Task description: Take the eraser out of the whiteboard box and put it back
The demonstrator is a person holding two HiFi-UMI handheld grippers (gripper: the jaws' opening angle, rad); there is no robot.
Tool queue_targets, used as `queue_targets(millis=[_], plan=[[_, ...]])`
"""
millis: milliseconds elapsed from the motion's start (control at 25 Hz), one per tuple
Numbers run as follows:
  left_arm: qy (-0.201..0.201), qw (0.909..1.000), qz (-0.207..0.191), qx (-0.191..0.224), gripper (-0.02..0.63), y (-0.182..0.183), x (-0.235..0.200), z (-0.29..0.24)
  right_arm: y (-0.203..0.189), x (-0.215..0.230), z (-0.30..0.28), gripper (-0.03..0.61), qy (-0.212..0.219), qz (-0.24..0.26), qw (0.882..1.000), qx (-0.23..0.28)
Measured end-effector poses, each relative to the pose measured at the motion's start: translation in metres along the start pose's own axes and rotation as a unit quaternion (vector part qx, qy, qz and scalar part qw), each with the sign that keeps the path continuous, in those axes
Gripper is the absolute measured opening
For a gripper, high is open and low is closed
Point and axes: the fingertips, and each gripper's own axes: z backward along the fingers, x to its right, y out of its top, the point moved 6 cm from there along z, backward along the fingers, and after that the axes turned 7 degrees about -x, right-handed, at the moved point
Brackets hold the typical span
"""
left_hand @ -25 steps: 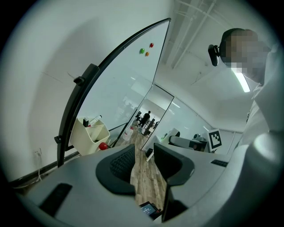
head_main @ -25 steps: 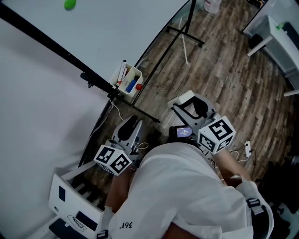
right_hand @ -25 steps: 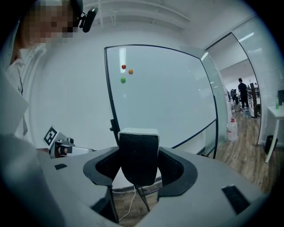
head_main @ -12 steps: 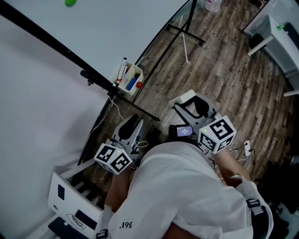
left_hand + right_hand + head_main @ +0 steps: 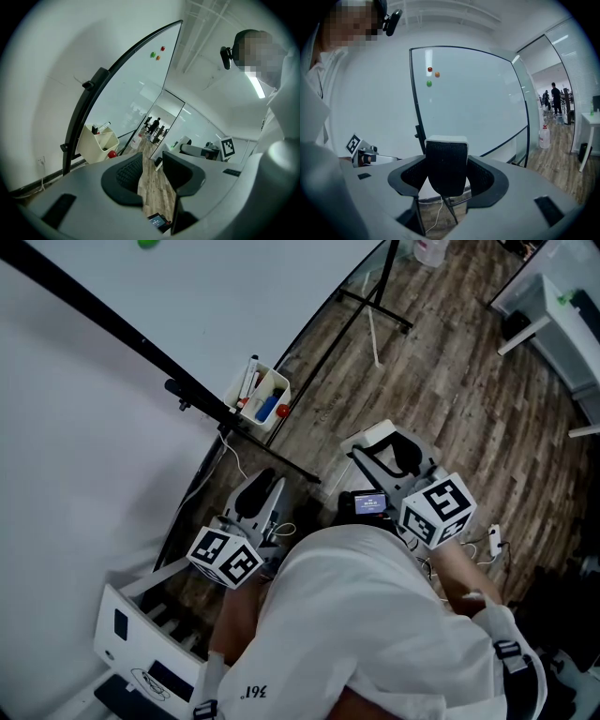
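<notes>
Right gripper view shows your right gripper (image 5: 447,182) clamped on the black felt eraser with a white plastic back (image 5: 446,161). The eraser stands upright between the two dark pads, white edge on top. Behind it stands the large glass whiteboard with a black frame (image 5: 473,98), which carries three small round magnets, red (image 5: 430,69), orange (image 5: 437,74) and green (image 5: 429,83).

From the head view, you hold that gripper in front of your body, above the grey-brown wooden plank floor (image 5: 441,381). The eraser is therefore out of the cream plastic whiteboard box (image 5: 261,397) and well apart from it. That box hangs at the board's lower edge, ahead and to the left of the right gripper, with markers, something blue and something red inside.

Your left gripper (image 5: 152,171) has its jaws a narrow gap apart, and only floor shows between them. It sits low at your left side, pointing toward the box.
</notes>
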Motion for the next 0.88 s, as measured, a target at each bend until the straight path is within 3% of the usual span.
queue_targets(millis=[880], plan=[[0.041, 0.9982, -0.022, 0.038, 0.138, 0.044, -0.042, 0.007, 0.043, -0.007, -0.048, 0.264, 0.027, 0.033, 0.999, 0.026]])
